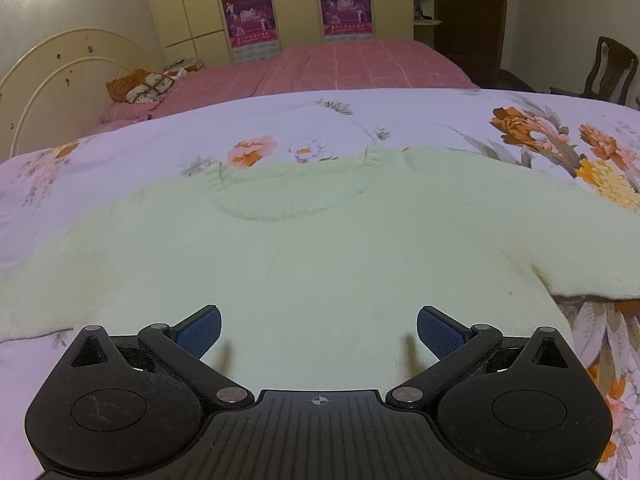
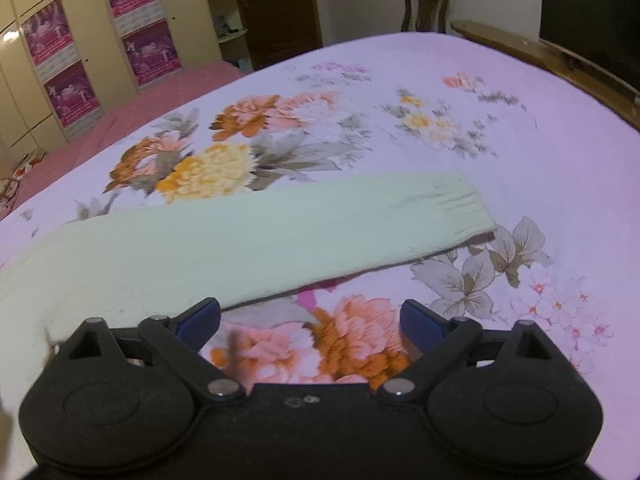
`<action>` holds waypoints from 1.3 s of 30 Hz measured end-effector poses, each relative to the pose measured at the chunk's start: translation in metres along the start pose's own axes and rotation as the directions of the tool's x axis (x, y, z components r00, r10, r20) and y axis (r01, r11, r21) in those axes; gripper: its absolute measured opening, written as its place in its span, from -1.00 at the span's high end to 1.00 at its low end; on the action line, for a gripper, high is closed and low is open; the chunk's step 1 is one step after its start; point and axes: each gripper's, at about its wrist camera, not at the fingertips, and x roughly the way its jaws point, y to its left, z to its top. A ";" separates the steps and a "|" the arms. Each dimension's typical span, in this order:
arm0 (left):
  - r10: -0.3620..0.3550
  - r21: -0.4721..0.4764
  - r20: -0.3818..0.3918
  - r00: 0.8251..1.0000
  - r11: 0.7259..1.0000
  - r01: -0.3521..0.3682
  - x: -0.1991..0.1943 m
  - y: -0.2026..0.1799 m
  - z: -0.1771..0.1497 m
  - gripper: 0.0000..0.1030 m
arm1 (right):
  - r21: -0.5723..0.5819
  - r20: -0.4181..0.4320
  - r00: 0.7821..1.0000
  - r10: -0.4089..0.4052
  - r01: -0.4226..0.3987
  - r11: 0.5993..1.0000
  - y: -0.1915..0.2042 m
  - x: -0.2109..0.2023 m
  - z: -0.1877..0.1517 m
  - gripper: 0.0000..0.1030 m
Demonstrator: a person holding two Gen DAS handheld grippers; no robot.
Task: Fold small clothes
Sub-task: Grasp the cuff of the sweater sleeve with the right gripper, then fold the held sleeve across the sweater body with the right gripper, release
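Note:
A pale green knitted sweater point(image 1: 304, 256) lies flat on the flowered bedspread point(image 1: 560, 128), neck hole away from me and both sleeves spread sideways. My left gripper point(image 1: 319, 330) hovers over the sweater's lower body, jaws wide apart with nothing between the blue pads point(image 1: 202, 330). In the right wrist view one sleeve point(image 2: 280, 236) stretches to the right and ends in a ribbed cuff point(image 2: 460, 204). My right gripper point(image 2: 310, 322) hangs open just below that sleeve's near edge, over the printed bedspread point(image 2: 440, 112), gripping nothing. Its left pad point(image 2: 202, 320) sits close to the sleeve edge.
A second bed with a pink checked cover point(image 1: 340, 64) lies behind, with a white curved headboard point(image 1: 60, 72) at left. Yellow wardrobes with pink posters point(image 1: 252, 16) line the back wall. A wooden chair point(image 1: 612, 68) and a wooden bed rail point(image 2: 552, 60) stand at right.

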 end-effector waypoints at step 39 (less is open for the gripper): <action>0.028 -0.089 0.055 0.998 0.996 -0.023 0.005 0.067 0.016 -0.99 | -0.069 0.219 0.956 0.194 -0.183 0.981 0.054 -0.006 0.046 0.93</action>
